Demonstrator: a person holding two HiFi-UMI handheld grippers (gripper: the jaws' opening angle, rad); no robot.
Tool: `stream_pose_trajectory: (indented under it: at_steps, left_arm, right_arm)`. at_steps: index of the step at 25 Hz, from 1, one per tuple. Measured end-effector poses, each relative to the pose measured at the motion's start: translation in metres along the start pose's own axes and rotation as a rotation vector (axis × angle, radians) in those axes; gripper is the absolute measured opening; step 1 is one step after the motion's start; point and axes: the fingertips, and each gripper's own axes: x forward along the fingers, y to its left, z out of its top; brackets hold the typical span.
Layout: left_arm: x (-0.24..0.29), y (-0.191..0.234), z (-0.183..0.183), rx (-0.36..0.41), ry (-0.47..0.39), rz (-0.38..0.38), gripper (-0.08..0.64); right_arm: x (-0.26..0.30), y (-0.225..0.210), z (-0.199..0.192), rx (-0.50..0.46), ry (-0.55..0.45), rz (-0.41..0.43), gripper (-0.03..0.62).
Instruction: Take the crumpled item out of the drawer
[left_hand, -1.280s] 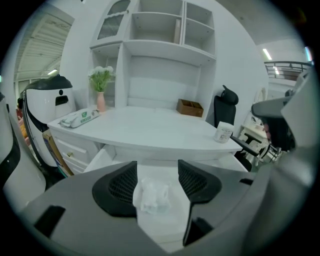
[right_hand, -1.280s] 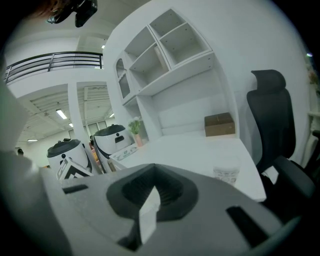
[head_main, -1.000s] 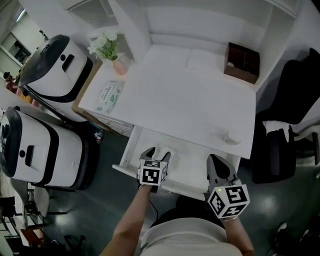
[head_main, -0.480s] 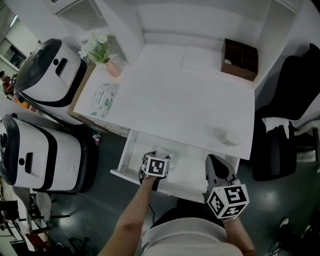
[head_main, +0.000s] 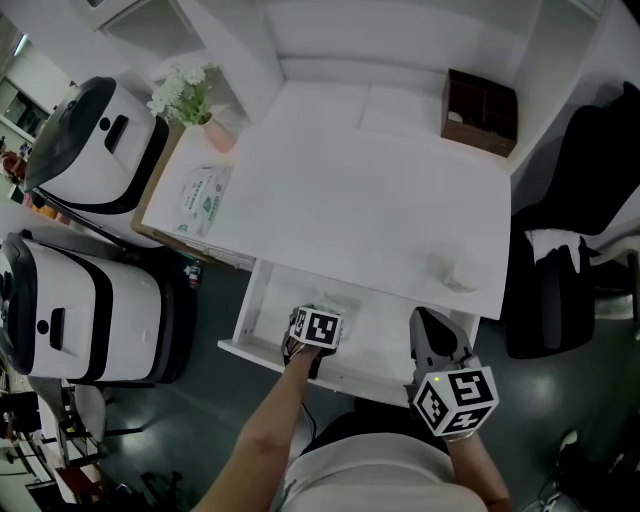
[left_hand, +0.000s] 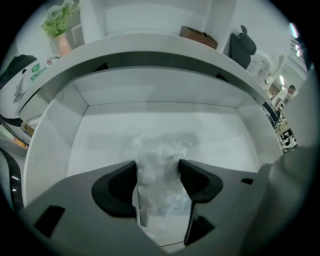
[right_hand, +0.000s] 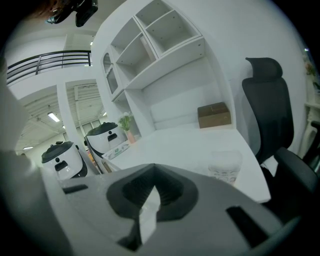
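Left gripper (left_hand: 157, 169) straddles the crumpled plastic (left_hand: 159, 157) in the drawer (left_hand: 100, 125), jaws wide, perhaps just touching; next it must close and lift. Right gripper (right_hand: 152, 186) idles, jaws together.

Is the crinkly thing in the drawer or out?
In. The crumpled item lies on the drawer floor, between the left claw's open jaws.

On the desk (head_main: 380, 190), a box (head_main: 482, 112) sits at one o'clock and a cup (head_main: 452, 270) at five. The drawer (head_main: 262, 300) juts out at six with the crumpled bag (left_hand: 157, 165) inside. A chair (head_main: 590, 200) stands at three.
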Motion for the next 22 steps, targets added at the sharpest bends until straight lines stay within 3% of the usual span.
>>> stream_pose_trajectory:
  at_steps: [12,22]
  left_arm:
    - [-0.001,-0.009,-0.004,-0.007,0.040,0.048,0.199]
    - [-0.014,-0.018,0.000,0.008,0.028,0.015,0.141]
  right_arm:
    - [0.003,0.000,-0.001,-0.002,0.012,0.011,0.002]
    - [0.003,0.010,-0.002,-0.024,0.018,0.037,0.002]
